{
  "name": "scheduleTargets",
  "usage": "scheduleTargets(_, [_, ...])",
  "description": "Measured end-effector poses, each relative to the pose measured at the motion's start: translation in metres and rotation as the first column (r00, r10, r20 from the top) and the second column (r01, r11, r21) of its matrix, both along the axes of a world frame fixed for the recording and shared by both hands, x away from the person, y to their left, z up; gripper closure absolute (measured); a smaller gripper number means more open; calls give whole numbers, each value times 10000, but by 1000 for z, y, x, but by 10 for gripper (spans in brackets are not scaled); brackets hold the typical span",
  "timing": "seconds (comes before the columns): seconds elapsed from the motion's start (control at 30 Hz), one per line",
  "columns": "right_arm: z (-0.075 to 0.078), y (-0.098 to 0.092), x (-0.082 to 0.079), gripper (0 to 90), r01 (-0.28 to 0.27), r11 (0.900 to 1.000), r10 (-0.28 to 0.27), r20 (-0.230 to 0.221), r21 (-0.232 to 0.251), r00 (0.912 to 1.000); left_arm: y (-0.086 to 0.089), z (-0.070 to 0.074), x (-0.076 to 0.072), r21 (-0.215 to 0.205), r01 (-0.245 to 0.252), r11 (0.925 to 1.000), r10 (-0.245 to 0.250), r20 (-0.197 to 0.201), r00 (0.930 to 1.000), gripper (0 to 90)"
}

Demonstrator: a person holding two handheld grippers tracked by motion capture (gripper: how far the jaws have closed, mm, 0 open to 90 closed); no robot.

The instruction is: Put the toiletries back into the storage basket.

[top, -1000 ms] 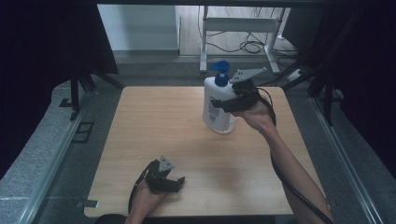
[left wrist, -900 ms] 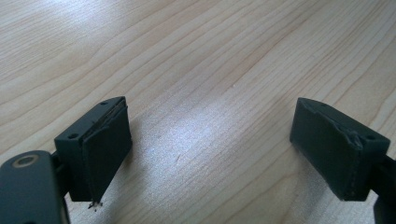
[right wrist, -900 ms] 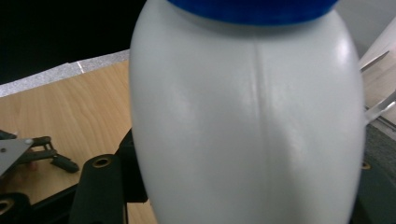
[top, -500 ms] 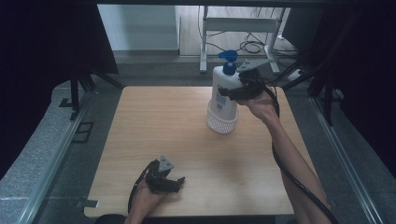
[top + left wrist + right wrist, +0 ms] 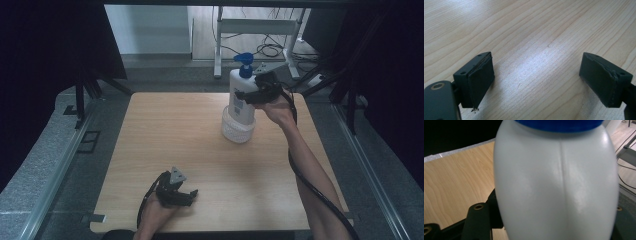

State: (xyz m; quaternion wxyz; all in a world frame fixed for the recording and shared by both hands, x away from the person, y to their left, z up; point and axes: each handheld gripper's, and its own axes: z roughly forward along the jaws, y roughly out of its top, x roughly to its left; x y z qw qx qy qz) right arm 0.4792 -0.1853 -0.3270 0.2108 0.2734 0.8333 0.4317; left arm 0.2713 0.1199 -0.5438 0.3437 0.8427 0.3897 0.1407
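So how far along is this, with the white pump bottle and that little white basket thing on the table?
Done: the right gripper is shut on the white pump bottle and has it lifted. In hand: the bottle stands upright over the small white basket, its base at or inside the rim; I cannot tell whether it rests there. Left: lowering it fully and letting go. The left gripper lies open on the wooden table, holding nothing.

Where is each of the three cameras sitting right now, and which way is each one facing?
High view: above the person's side, looking forward and down on the table; both forearms, left gripper and right gripper show.
Left gripper view: on the left gripper, looking down at bare wood between its open jaws.
Right gripper view: on the right gripper, facing the white pump bottle clamped in its jaws.
Shared: the bottle and the tabletop.
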Motion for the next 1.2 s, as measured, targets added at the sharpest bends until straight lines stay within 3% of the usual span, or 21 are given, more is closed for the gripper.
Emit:
scheduleTargets(0.7, [-49, 7, 15, 378, -202, 9974, 176, -382, -697, 9991, 0, 0, 0, 28, 45, 10000, -45, -14, 10000, 119])
scheduleTargets(1.2, [-79, 5, 22, 378, -420, 9969, 363, -840, -670, 9958, 1, 0, 0, 34, 85, 10000, -85, -17, 10000, 120])
